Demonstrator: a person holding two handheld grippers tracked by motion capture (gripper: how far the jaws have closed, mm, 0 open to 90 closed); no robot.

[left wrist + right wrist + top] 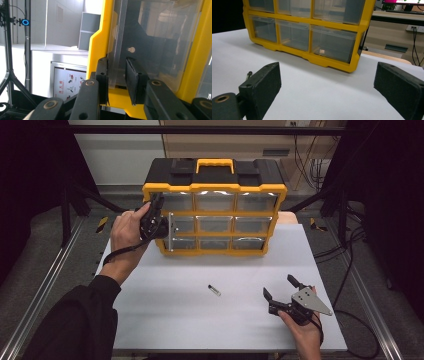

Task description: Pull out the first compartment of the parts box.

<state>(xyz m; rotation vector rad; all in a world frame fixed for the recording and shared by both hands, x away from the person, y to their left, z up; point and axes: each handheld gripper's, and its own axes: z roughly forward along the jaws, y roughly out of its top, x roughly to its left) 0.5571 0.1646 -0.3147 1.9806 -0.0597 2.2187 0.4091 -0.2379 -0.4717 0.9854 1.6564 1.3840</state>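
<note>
Yellow organizer [215, 212] stood at far edge of tabletop [165, 310], drawer fronts faced toward person. Left hand-held gripper [156, 215] placed at top-left clear drawer [140, 47]; drawer's front lip sat between narrowly parted jaws, likely for pulling open. Right hand-held gripper [281, 289] held wide open, empty, low over tabletop. Small vial [214, 290] left lying between, near right hand-held gripper.

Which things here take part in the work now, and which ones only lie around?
In use:
- yellow and black plastic drawer organizer
- its clear plastic drawer front, between the jaws of the left gripper
- left gripper, at the organizer's left side

Lying about or waiting:
- small dark cylindrical vial on the white table
- right gripper, open, holding nothing
</note>
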